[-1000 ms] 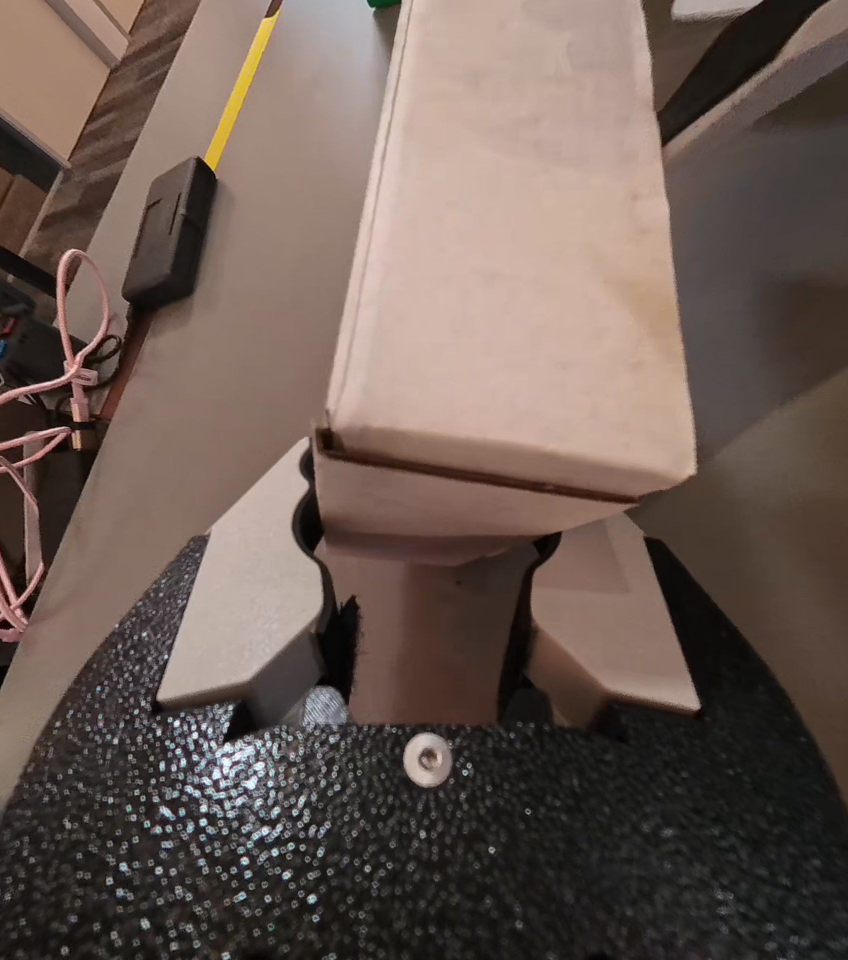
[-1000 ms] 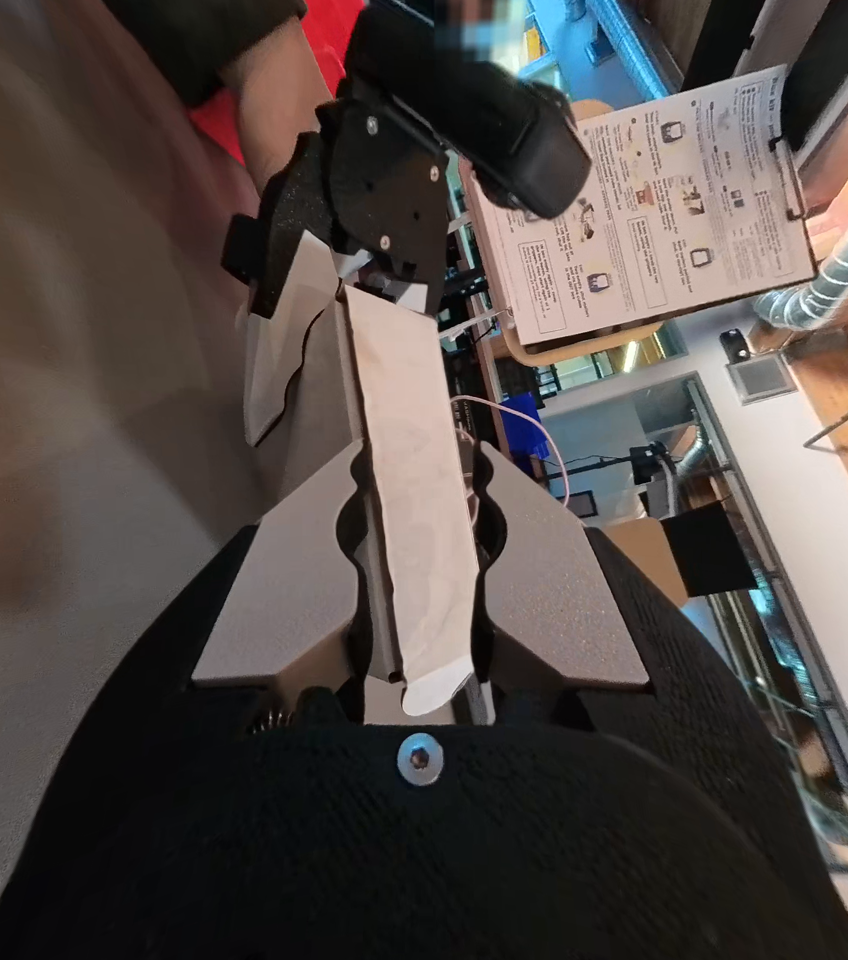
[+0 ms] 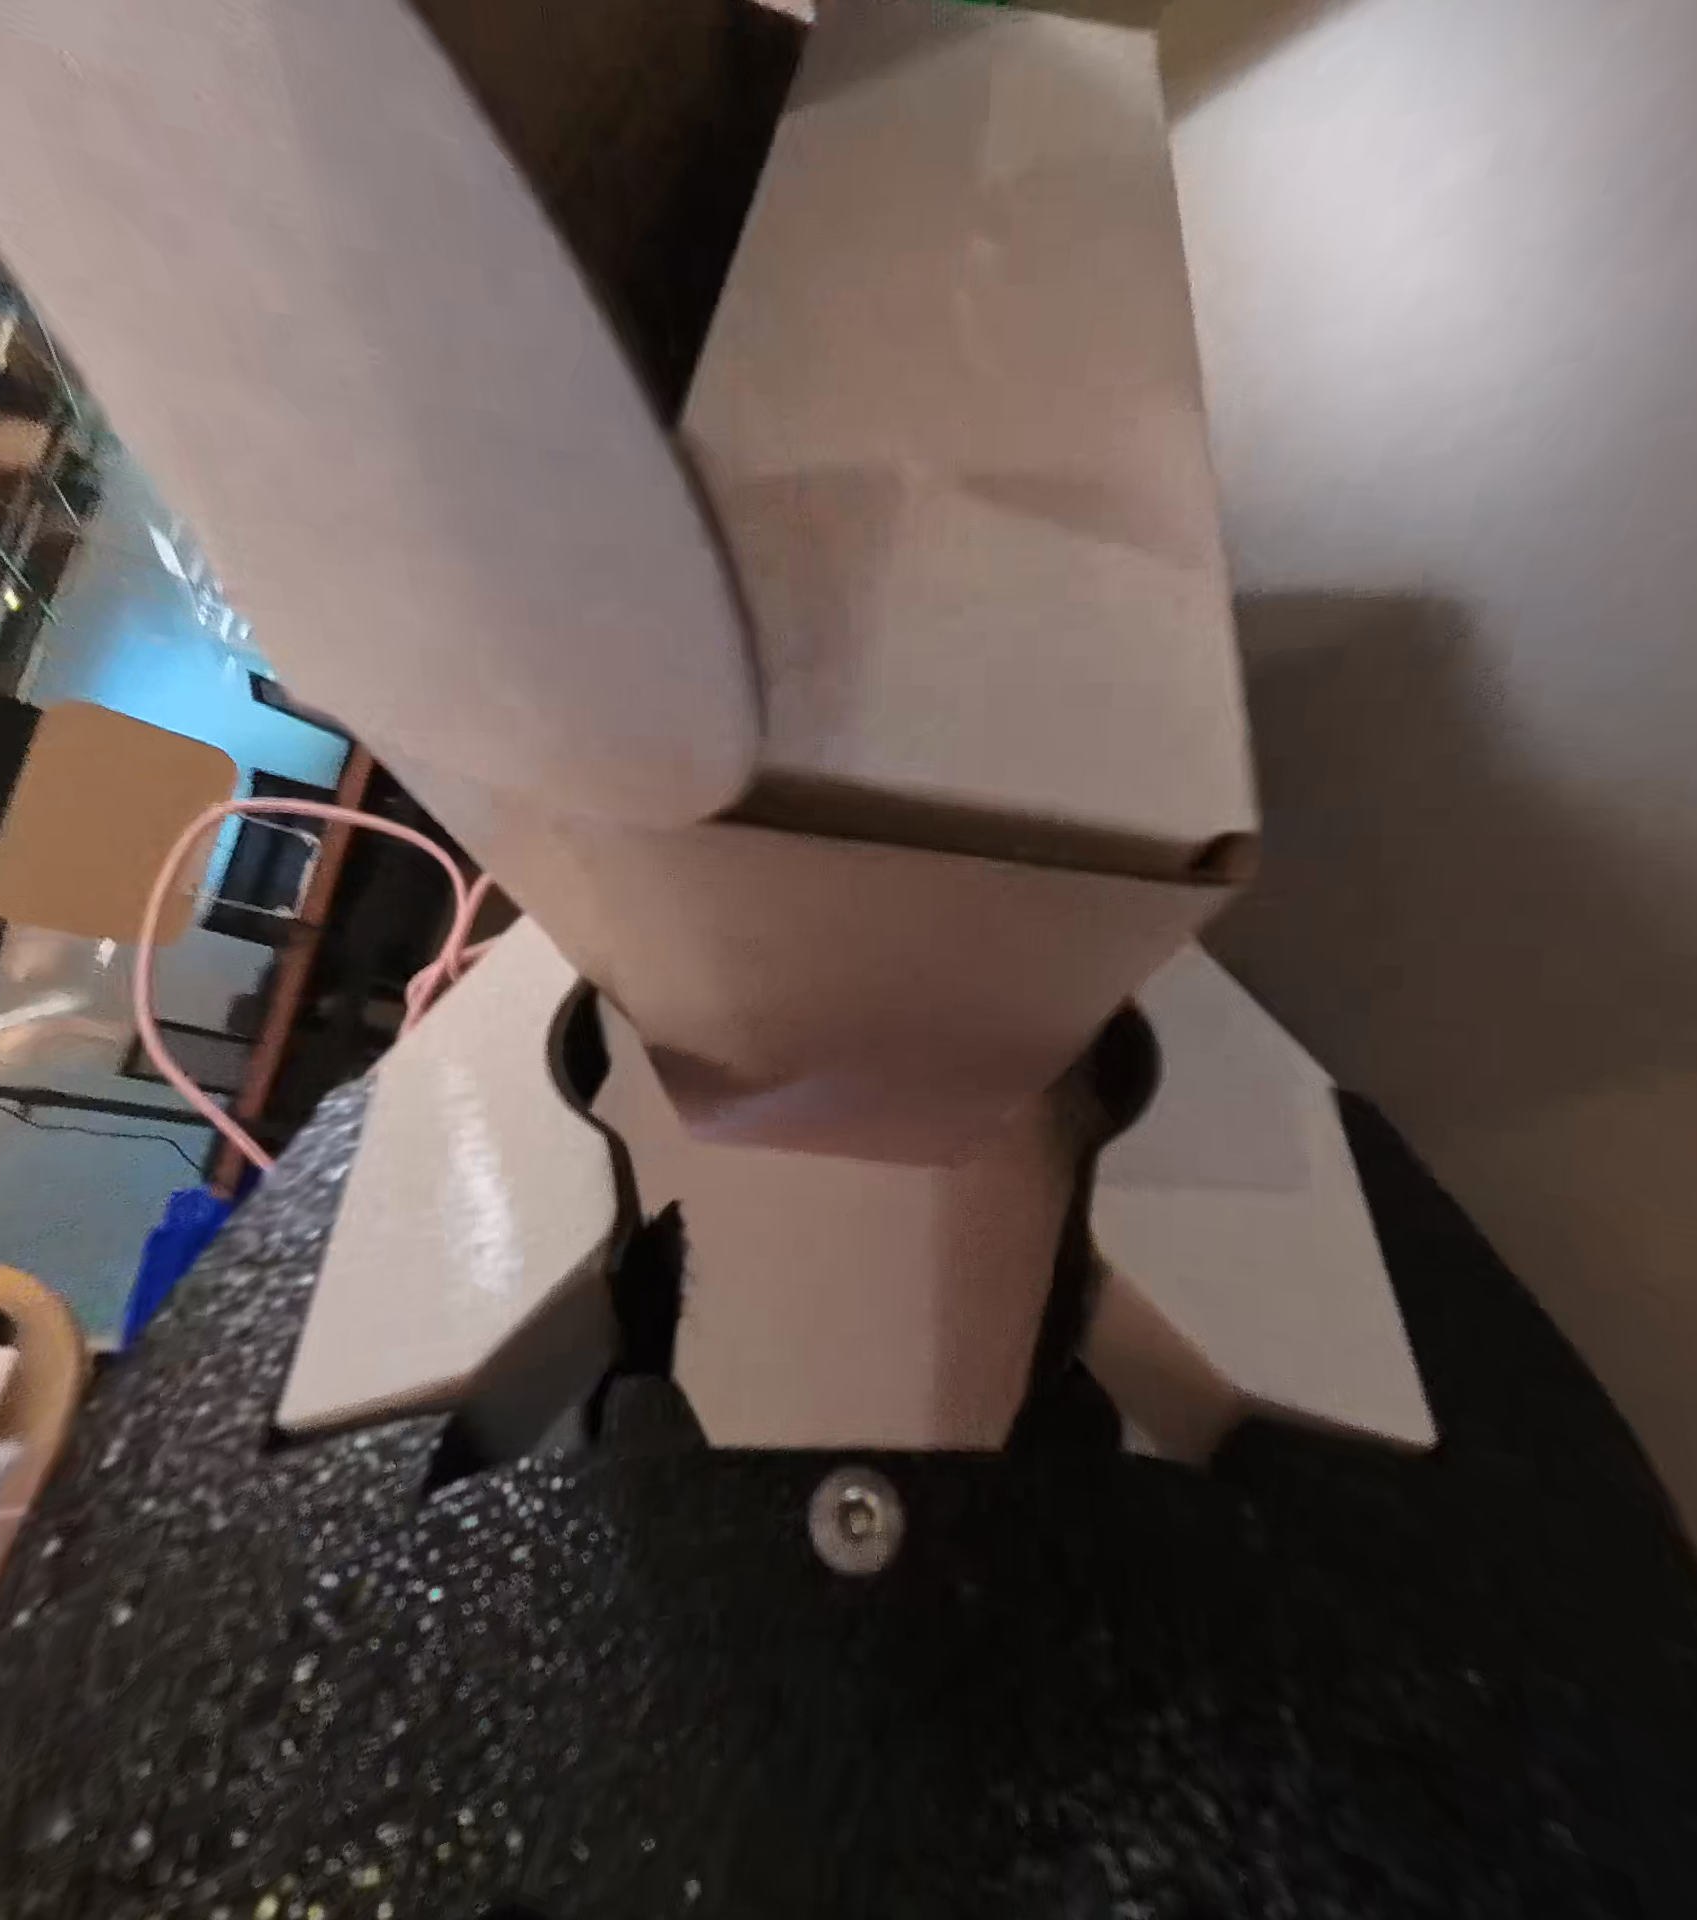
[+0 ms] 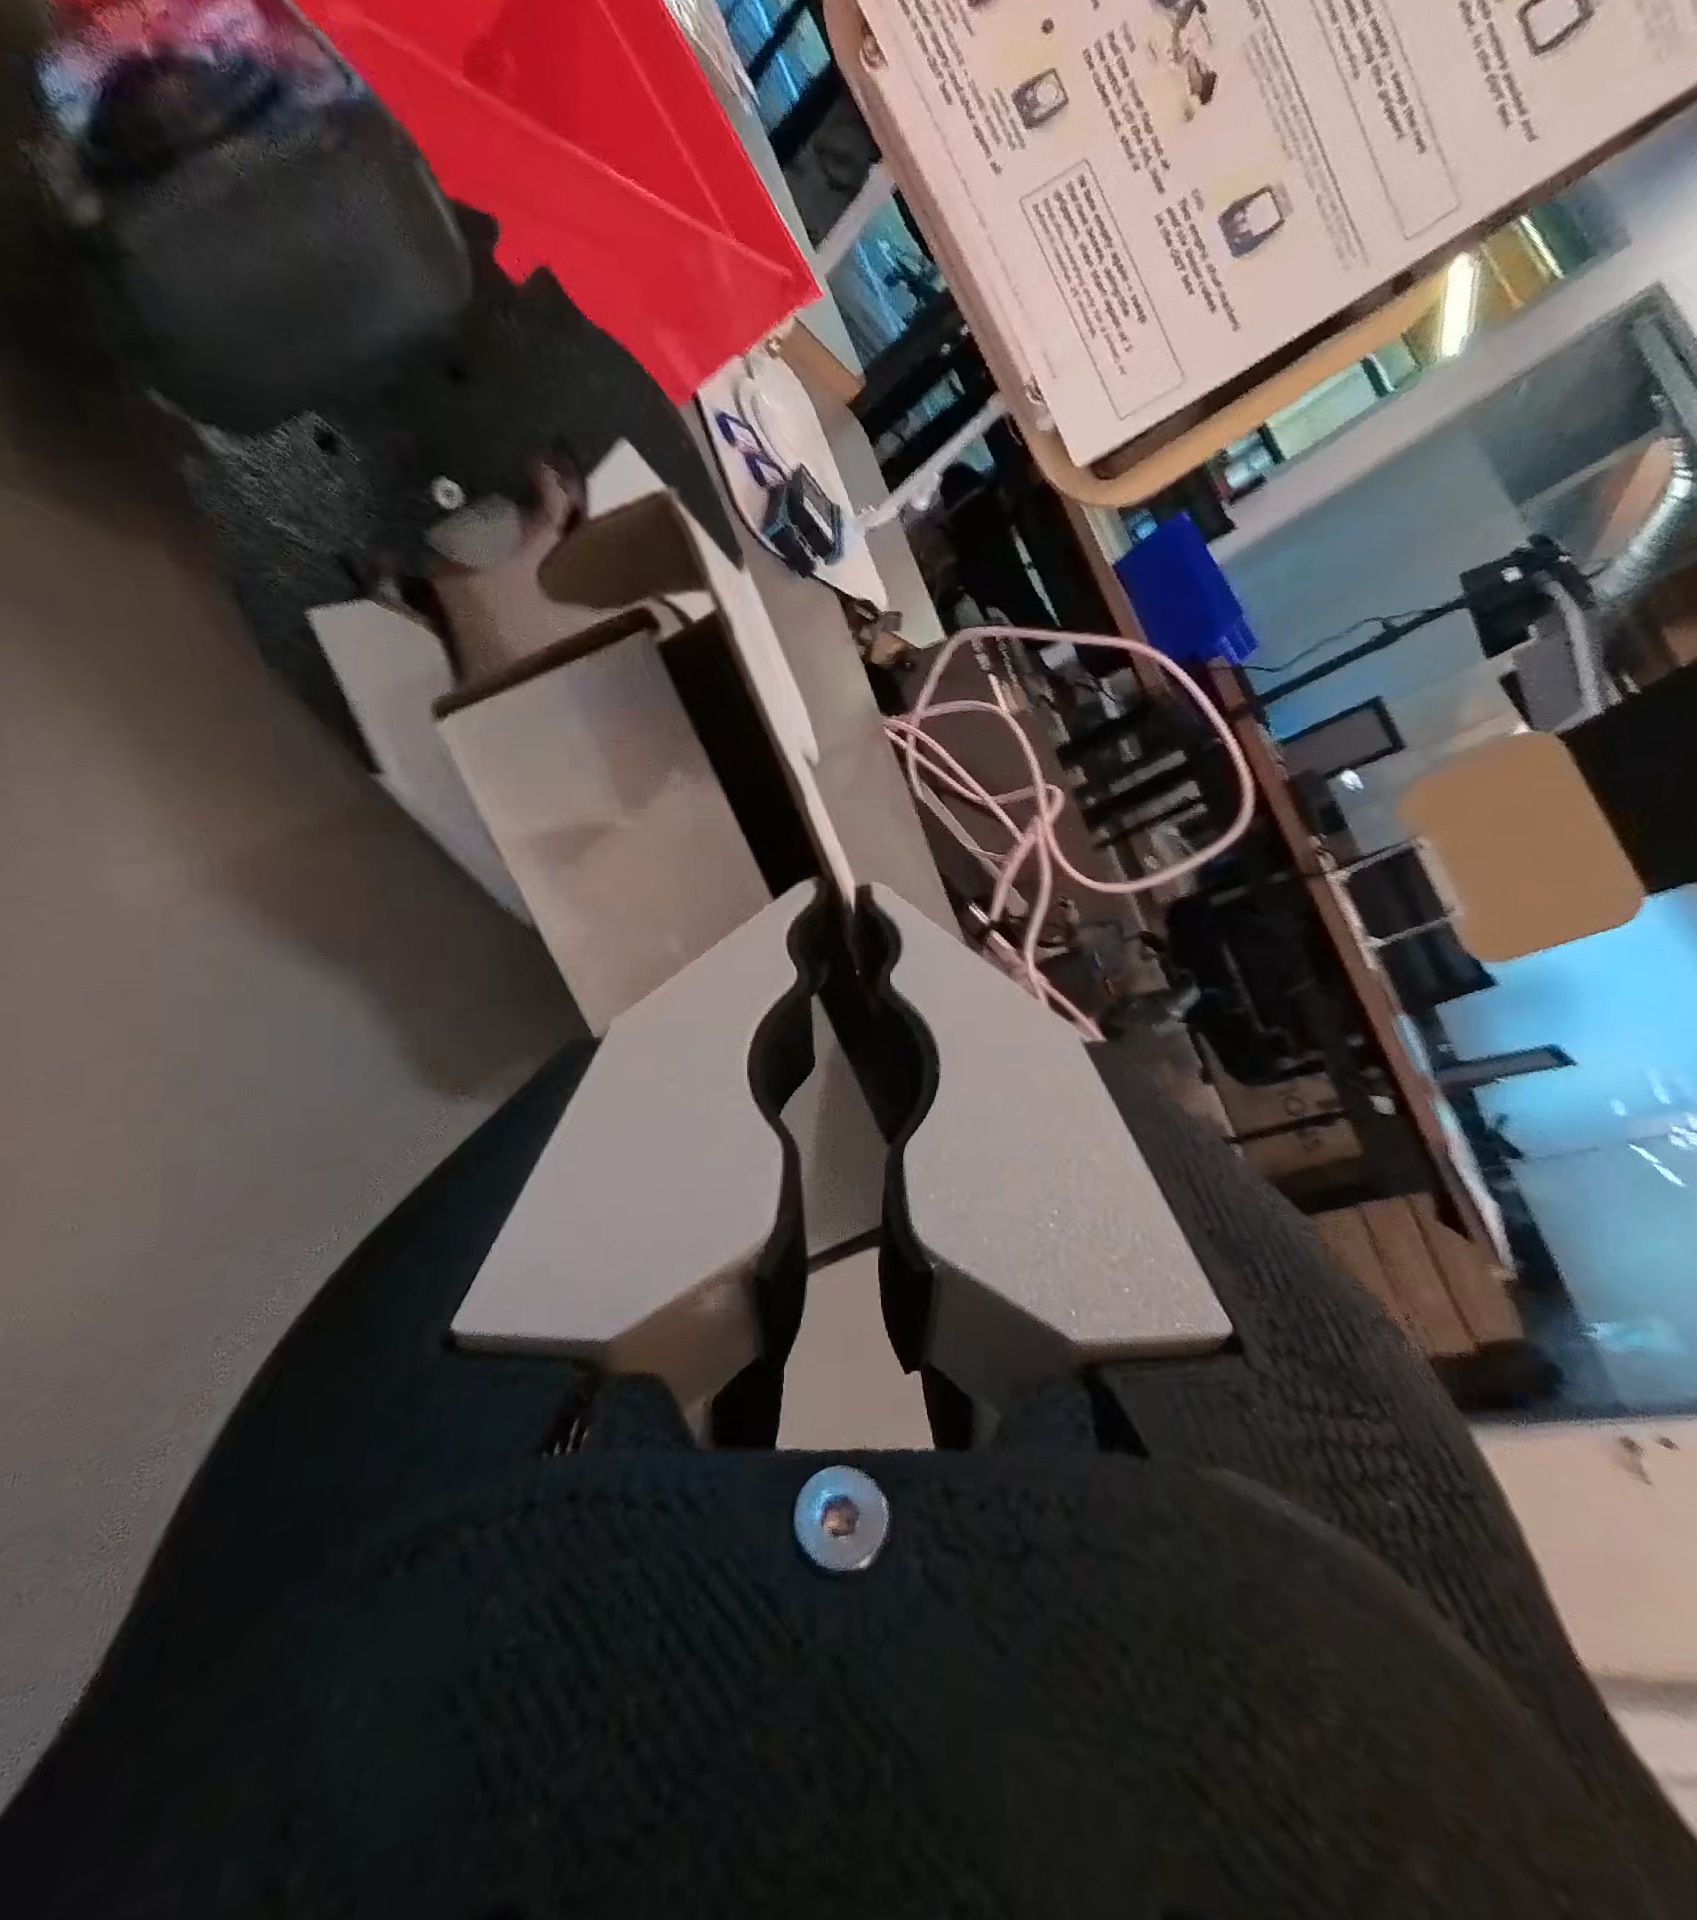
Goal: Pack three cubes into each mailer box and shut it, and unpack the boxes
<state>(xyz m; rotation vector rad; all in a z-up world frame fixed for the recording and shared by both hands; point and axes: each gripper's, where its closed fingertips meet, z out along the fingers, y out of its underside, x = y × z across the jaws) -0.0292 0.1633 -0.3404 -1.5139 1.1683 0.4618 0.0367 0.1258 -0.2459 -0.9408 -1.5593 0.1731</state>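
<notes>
With the left hand-held gripper (image 3: 854,1122) clamped on the mailer box (image 3: 969,623) body, held off the worktop (image 4: 96,935), and the right hand-held gripper (image 4: 844,997) pinching its lid flap (image 4: 792,727), the opening step seems underway; next, swing the flap wider.

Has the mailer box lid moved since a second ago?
Yes. The lid, pinched by the right gripper, has swung up and away from the box body held in the left gripper, exposing the dark interior.
</notes>
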